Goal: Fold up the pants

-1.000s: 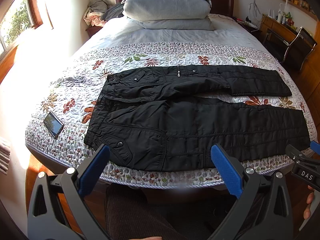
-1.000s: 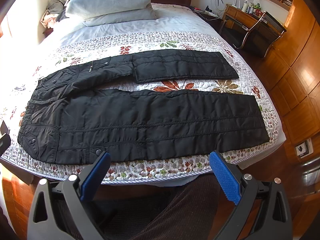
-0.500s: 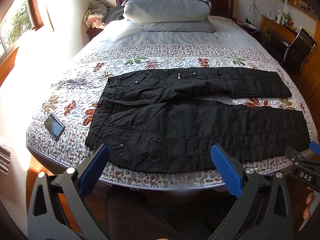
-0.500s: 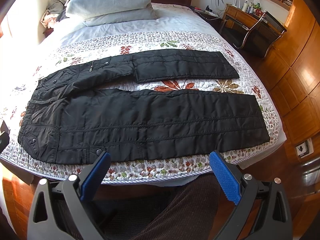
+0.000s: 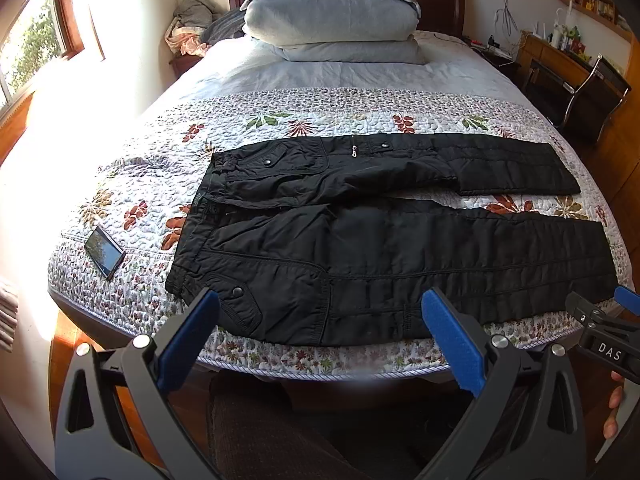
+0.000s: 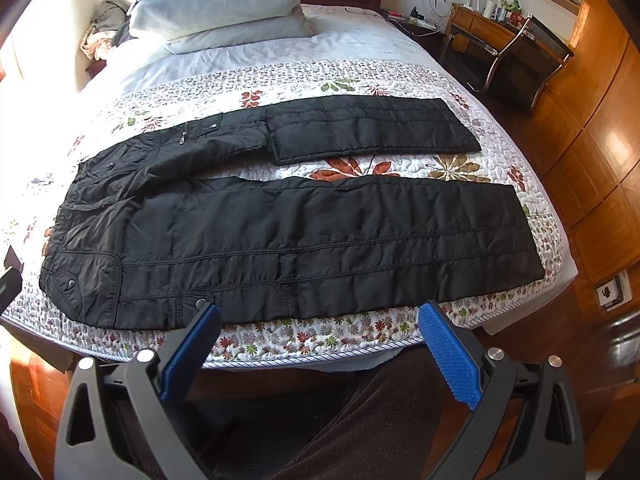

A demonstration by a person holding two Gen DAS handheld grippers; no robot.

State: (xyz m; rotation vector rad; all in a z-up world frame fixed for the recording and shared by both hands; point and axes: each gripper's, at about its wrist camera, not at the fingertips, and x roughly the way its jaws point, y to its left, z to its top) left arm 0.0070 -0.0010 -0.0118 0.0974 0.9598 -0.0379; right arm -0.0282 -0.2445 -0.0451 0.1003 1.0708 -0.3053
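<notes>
Up close, the left gripper [image 5: 320,320] has its blue-padded fingers [image 5: 188,336] spread wide, nothing between them; it hovers off the near edge of the bed [image 5: 328,368], not touching the cloth. The right gripper [image 6: 318,334] is likewise wide open and empty, its fingers [image 6: 448,356] framing the near hem of the quilt. From the left wrist view, the tip of the right gripper shows at the far right edge, beside the bed's corner, with a few fingertips of the person's hand [image 5: 614,408] behind it.

Black padded pants [image 6: 280,240] lie flat on the floral quilt [image 6: 360,76], waistband toward the left, legs running right. Near leg is stretched full length along the bed's near edge. Far leg is doubled back on itself, so it ends shorter than the near one; a strip of quilt shows between the two legs. Snap buttons and a zipper pull are visible near the waist.

A phone [image 5: 104,254] rests on the quilt, left of the waistband and apart from it. Grey pillows [image 5: 332,20] are stacked at the headboard, bundled clothing [image 5: 192,24] beside them. A wooden desk [image 6: 480,20] and metal-framed chair [image 6: 520,60] stand to the right of the bed. The person's dark brown trouser leg [image 6: 380,420] shows below the right gripper.
</notes>
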